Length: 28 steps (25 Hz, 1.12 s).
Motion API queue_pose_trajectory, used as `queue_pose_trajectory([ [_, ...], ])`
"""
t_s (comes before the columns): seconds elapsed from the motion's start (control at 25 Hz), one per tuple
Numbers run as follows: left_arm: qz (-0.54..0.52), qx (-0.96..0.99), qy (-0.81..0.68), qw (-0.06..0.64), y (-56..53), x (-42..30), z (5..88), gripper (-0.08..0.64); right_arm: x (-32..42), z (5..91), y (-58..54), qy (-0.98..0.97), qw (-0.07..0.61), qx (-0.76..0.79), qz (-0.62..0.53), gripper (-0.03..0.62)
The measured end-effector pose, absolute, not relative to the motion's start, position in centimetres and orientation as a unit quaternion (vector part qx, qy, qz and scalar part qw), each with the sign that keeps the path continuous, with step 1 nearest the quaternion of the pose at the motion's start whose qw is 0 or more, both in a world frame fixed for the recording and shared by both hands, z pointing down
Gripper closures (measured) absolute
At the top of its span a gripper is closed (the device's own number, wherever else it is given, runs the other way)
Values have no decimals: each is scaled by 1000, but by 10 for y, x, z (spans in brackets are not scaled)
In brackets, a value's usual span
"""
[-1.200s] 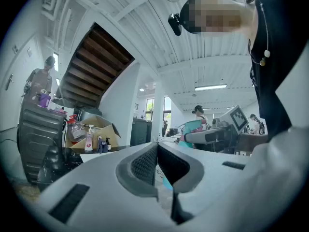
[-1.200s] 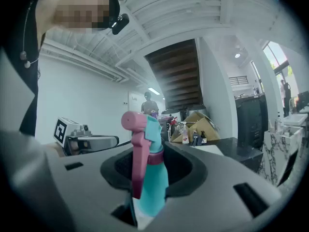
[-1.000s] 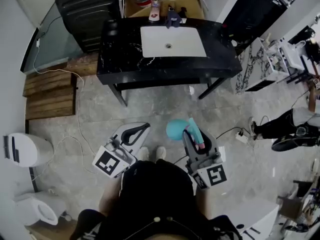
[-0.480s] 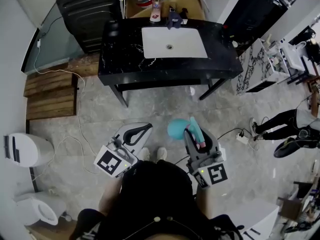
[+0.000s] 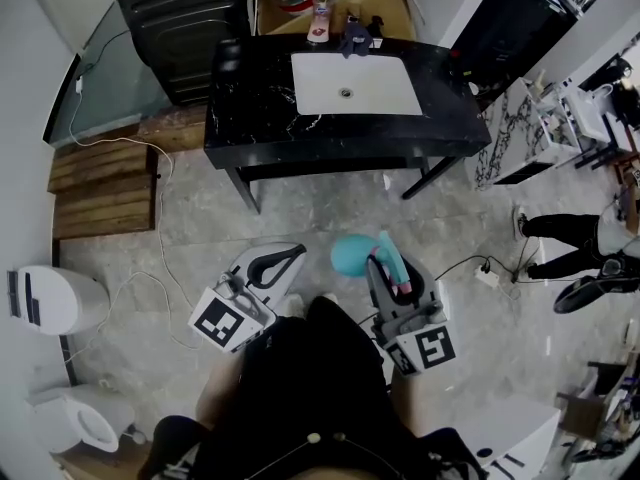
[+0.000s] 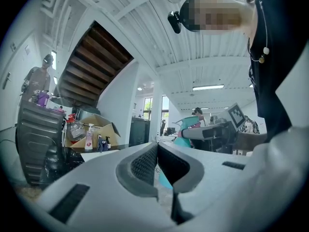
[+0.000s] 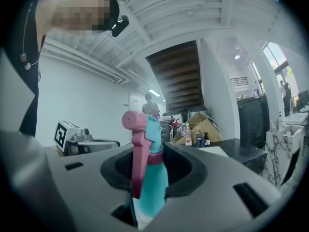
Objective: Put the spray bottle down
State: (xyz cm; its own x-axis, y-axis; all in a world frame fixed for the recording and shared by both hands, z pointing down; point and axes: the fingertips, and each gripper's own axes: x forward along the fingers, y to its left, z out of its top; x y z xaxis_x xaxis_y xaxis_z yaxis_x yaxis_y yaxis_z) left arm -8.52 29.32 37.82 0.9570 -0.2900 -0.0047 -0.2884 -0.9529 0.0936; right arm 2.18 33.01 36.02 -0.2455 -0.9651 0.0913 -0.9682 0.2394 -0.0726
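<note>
A: Right gripper first. Fingers?
B: Part-spread, pinching the spray bottle on its teal body just under the pink trigger head. Bottle sits upright between them; looks a secure hold.
A: Left gripper?
B: Fingers pressed together, nothing in them. Held level beside the right one, idle I'd say.
A: Where's the bottle against the bench?
B: Well short of it, on the person's side, in the air over the floor. Not put down yet.
A: Why hold it that way?
B: My guess: a high grip leaves the base free, so it can land flat and stand.
A: Room on the bench?
B: The sink takes the middle. Bare black top to the left of the sink and a narrower strip along the near edge. A soap bottle and small dark items crowd the back edge.
A: Path to it?
B: Floor between the person and the bench is open, apart from a thin cable off to its left.
A: Risks?
B: Setting it too close to the near edge or the sink rim could tip it. The left side is the safer landing, I think.
</note>
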Motion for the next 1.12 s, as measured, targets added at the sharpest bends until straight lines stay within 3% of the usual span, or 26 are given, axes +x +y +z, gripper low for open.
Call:
queue_pose_trajectory([
  [0.36,-7,989,-134,56,292,-90,386,554,14,354,324,-785,-45,613,81,459],
  [0.6,-5,990,-130,59,275,-78,388,554,36,367,312,-773,-9,629,77,458],
  [1.12,6,986,-154,59,191,-36,396,554,90,380,225,-777,1,624,80,458],
])
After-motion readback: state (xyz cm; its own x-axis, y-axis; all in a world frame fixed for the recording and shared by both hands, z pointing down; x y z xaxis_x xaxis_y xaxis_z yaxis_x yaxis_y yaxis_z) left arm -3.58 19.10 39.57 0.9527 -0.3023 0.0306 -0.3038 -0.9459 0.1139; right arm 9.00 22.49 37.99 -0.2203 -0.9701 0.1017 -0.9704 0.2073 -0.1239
